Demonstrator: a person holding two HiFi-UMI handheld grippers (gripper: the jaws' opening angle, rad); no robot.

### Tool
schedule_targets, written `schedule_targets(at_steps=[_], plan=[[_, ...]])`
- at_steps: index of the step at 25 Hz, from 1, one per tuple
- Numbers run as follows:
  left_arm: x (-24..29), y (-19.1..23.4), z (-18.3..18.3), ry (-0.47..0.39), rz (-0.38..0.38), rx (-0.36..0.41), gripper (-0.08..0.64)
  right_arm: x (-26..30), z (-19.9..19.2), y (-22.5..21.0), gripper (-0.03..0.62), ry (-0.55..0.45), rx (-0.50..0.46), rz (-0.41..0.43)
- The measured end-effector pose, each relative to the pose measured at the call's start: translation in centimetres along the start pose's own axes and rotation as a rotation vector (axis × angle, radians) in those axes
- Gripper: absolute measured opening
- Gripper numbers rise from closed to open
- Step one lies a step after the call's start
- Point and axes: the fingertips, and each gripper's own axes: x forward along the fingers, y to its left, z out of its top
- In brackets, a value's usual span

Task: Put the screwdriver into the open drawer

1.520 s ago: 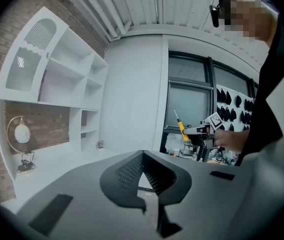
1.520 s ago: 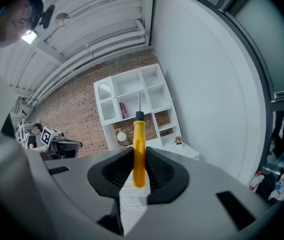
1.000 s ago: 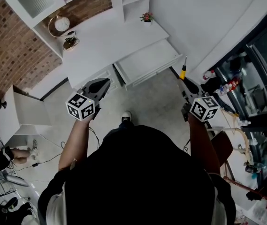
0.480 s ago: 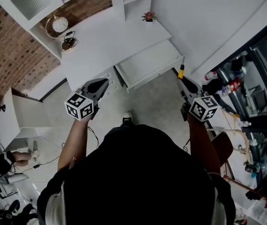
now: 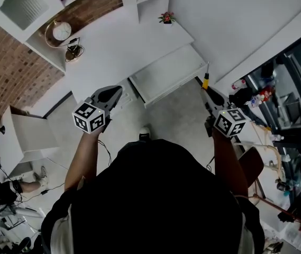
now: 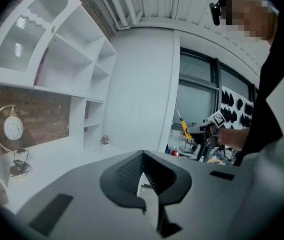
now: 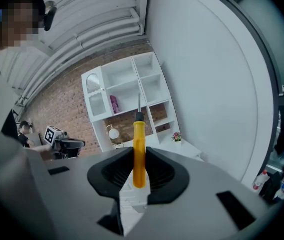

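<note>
A yellow-handled screwdriver (image 7: 139, 134) stands upright between the jaws of my right gripper (image 7: 139, 151), which is shut on its handle, shaft pointing away. From the head view, the right gripper (image 5: 207, 90) and screwdriver (image 5: 206, 79) hover over the floor just right of the open drawer (image 5: 166, 73), a white drawer pulled out from the white desk (image 5: 124, 44). My left gripper (image 5: 116, 93) hangs to the drawer's left, jaws together and holding nothing. The left gripper view also catches the screwdriver (image 6: 183, 128) off to the right.
On the desk's shelving stand a round clock (image 5: 61, 32) and a small potted plant (image 5: 165, 19). A brick wall (image 5: 7, 73) backs the unit. A white cabinet (image 5: 28, 131) stands at the left, a cluttered bench (image 5: 266, 97) at the right. A person's legs (image 5: 5, 187) show at lower left.
Both grippers hold almost the same pose; the left one has crept slightly up. The head view has drifted a little, so the desk and drawer sit marginally closer.
</note>
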Motion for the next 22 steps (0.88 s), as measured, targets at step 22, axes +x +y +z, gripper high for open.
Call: schedule_targets(at_steps=[22], plan=[[6.0,5.9,2.9,0.001,-0.089,0.022,0.017,3.9,2.5,-2.6,0.084,0.007,-0.06,-0.108]])
